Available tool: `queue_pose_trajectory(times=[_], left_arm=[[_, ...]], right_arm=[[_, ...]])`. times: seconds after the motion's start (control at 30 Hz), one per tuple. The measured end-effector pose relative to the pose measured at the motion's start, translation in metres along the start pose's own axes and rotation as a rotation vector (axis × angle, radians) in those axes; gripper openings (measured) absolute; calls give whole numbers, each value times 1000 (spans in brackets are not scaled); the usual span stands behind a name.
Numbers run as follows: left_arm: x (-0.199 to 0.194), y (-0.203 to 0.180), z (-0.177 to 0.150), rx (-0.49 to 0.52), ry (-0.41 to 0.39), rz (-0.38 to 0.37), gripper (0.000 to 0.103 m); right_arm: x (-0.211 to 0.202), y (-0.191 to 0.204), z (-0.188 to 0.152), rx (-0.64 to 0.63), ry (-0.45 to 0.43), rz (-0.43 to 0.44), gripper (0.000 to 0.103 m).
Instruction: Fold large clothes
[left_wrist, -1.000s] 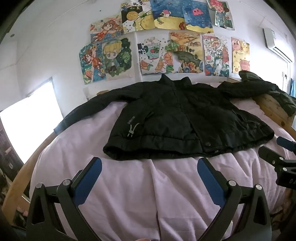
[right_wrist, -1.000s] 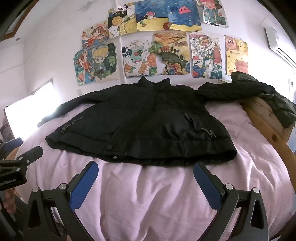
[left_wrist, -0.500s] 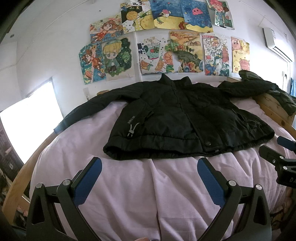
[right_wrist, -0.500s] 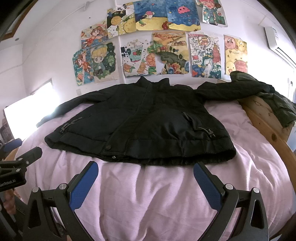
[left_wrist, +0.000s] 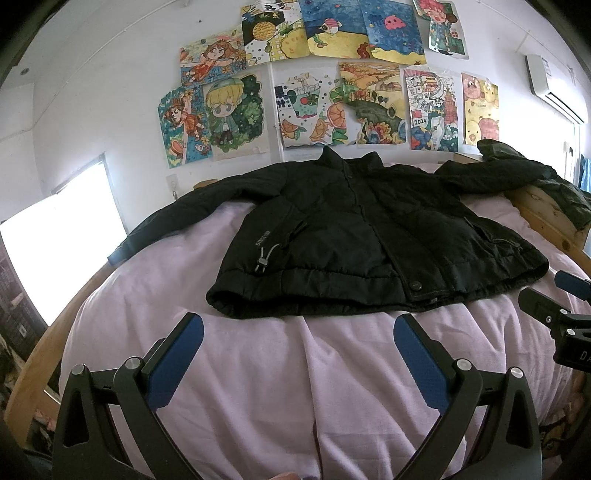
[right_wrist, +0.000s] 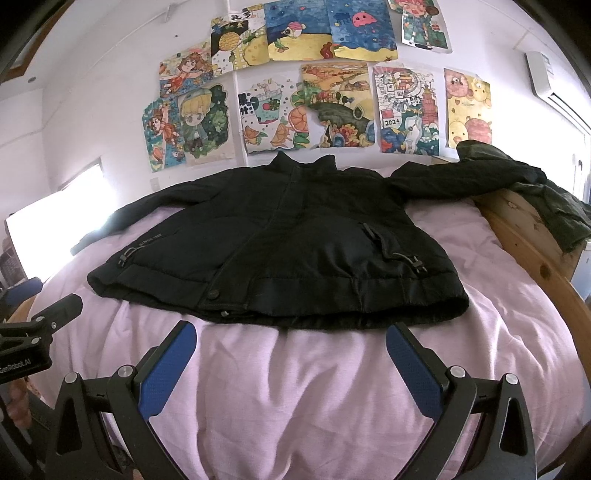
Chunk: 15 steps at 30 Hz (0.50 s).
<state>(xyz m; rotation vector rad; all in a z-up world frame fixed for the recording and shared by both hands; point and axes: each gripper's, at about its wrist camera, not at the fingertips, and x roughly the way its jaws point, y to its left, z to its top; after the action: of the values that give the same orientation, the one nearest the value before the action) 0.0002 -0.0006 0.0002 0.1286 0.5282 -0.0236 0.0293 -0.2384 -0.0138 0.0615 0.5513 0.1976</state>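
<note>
Jacket: one black jacket (left_wrist: 369, 236) lies front up and spread flat on the bed (left_wrist: 295, 369), collar toward the wall, hem toward the grippers.
Sleeves: two; the left sleeve (left_wrist: 173, 218) runs out over the bed's left edge, the right sleeve (right_wrist: 454, 177) reaches onto the wooden rail (right_wrist: 524, 236).
Toggles: two cord toggles, one near each lower corner of the jacket front (the left one (left_wrist: 263, 260) is pale grey).
Snap: one round snap (left_wrist: 416, 285) on the hem band, near the jacket's middle.
Left gripper: left gripper (left_wrist: 298, 334) hovers over bare sheet just short of the hem, its two blue-padded fingers spread wide, holding nothing.
Right gripper: right gripper (right_wrist: 291, 341) also sits just short of the hem, two fingers spread wide, empty; each gripper shows at the edge of the other's view.
Second garment: one dark green garment (right_wrist: 554, 199) is draped over the rail beyond the right sleeve.
Drawings: twelve coloured drawings (left_wrist: 317, 92) on the wall above the collar.
Air conditioner: one unit (left_wrist: 554, 92), high on the wall right of the drawings.
</note>
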Motion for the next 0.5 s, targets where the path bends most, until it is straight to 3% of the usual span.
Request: queue_pose_trajectory(times=[0.5], left_arm=[[8, 1, -5, -1, 3, 2, 101]], right_arm=[[0, 1, 0, 1, 2, -1, 103]])
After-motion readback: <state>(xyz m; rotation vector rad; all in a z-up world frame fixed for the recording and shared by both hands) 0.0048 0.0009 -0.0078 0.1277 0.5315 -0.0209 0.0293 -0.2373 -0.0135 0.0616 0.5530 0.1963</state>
